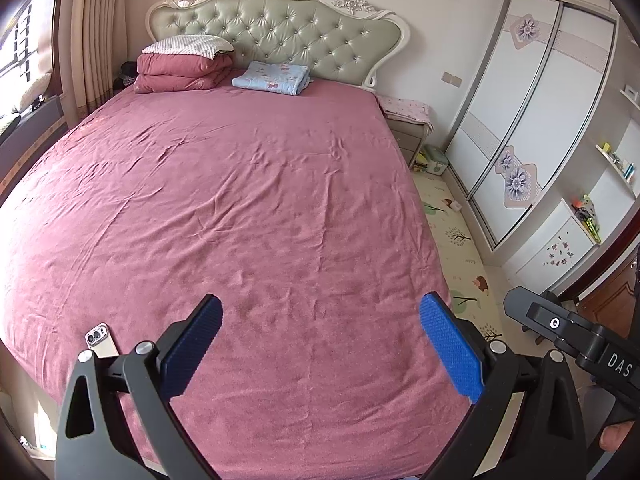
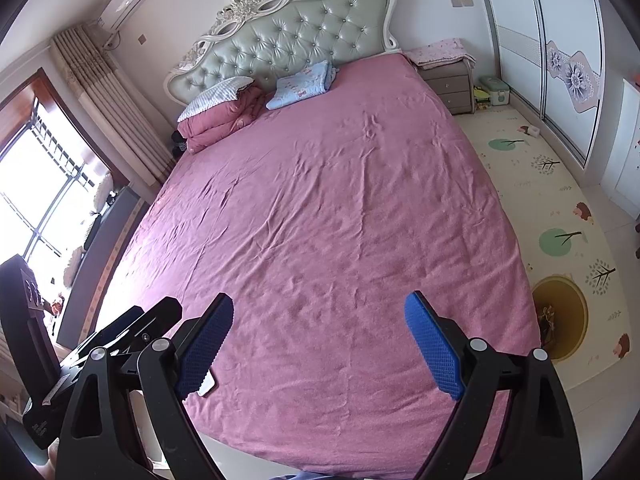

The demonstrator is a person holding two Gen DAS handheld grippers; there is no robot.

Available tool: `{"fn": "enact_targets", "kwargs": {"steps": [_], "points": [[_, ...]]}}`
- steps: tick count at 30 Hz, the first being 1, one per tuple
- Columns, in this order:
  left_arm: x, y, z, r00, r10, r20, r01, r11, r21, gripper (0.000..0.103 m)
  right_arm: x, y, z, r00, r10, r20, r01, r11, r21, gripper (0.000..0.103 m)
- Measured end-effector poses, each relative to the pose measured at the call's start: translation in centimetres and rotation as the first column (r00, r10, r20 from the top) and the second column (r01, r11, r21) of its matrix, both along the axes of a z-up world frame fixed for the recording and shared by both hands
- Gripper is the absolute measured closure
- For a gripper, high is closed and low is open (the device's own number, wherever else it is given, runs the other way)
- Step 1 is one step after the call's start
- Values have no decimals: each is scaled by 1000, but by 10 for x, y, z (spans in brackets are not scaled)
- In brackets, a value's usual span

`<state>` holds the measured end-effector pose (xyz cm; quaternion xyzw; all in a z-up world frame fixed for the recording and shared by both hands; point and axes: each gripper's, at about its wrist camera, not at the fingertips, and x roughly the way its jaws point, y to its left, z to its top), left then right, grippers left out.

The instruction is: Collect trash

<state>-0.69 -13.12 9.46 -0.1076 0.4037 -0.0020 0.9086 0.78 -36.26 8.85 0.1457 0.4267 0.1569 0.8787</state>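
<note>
While both hand-held grippers hang over the foot of one bed, the scene reads as follows.

Left hand-held gripper (image 1: 320, 312): one, two blue-padded fingers spread wide, nothing between them, pointing down toward the pink sheet.

Right hand-held gripper (image 2: 320, 312): one, two blue-padded fingers also spread wide and empty; its black body shows at the right edge of the left wrist view.

Bed (image 1: 240, 200): one, covered by a wrinkled pink sheet, with a green tufted headboard (image 1: 280, 28) in a carved white frame.

Bedding at the head: one folded red quilt (image 1: 180, 74) with one white pillow (image 1: 192, 45) on top, and one folded light-blue blanket (image 1: 272, 77) just beside it.

Phone (image 1: 100, 340): one, lying camera-side up on the sheet near the bed's foot, just beside the left gripper's left finger.

Trash: no clear piece can be made out on the bed; one small white item (image 2: 532, 131) lies on the play mat (image 2: 560, 208) near the wardrobe, too small to identify.

Yellow round bin (image 2: 560, 316): one, standing on the mat beside the bed's foot, with some dark contents inside.

Nightstand (image 2: 446, 86): one, with a pink cloth on top.

Wardrobe (image 1: 532, 100): one, two sliding doors with flower patterns.
</note>
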Motion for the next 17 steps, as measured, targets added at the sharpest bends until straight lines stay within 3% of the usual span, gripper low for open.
{"fn": "enact_targets", "kwargs": {"steps": [17], "points": [[6, 4, -3, 1000, 14, -21, -13, 1000, 12, 4, 1, 3, -1, 1000, -6, 1, 6, 1000, 2, 18]]}}
